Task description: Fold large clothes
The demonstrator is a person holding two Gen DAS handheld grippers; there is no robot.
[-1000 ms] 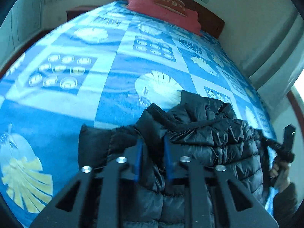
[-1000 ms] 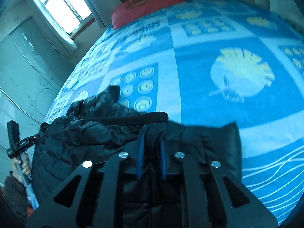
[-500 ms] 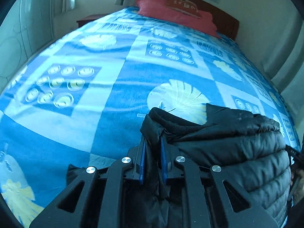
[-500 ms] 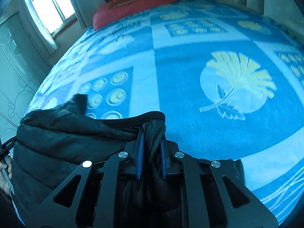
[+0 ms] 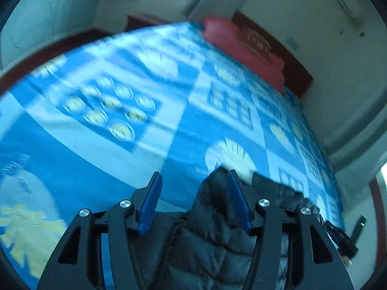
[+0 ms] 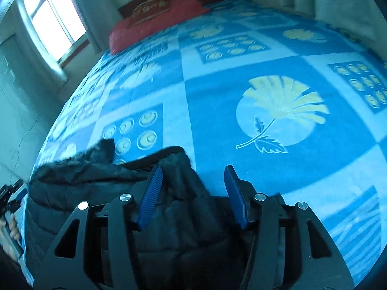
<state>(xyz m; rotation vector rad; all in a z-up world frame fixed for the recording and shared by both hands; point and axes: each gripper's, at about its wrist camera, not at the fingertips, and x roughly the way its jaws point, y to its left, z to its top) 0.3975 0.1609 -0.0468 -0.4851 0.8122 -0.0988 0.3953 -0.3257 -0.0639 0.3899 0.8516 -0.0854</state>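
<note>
A black quilted puffer jacket (image 5: 217, 236) lies folded on the blue patterned bed cover (image 5: 121, 149); it also shows in the right wrist view (image 6: 96, 176). My left gripper (image 5: 193, 203) is open, its blue pads wide apart, with the jacket's edge lying loose between and under them. My right gripper (image 6: 191, 193) is open too, over the jacket's other corner, and holds nothing. The part of the jacket nearest me is hidden under both gripper bodies.
The bed cover (image 6: 278, 84) stretches far ahead. A red pillow (image 5: 244, 48) lies at the dark wooden headboard (image 5: 297, 70). A window (image 6: 55, 21) is at the left of the right wrist view. The other gripper's handle and hand (image 5: 348, 241) show at the right edge.
Both grippers were shut on the jacket's edge and carried it forward over the garment; now both have opened and let it go. The jacket lies lower and flatter.
</note>
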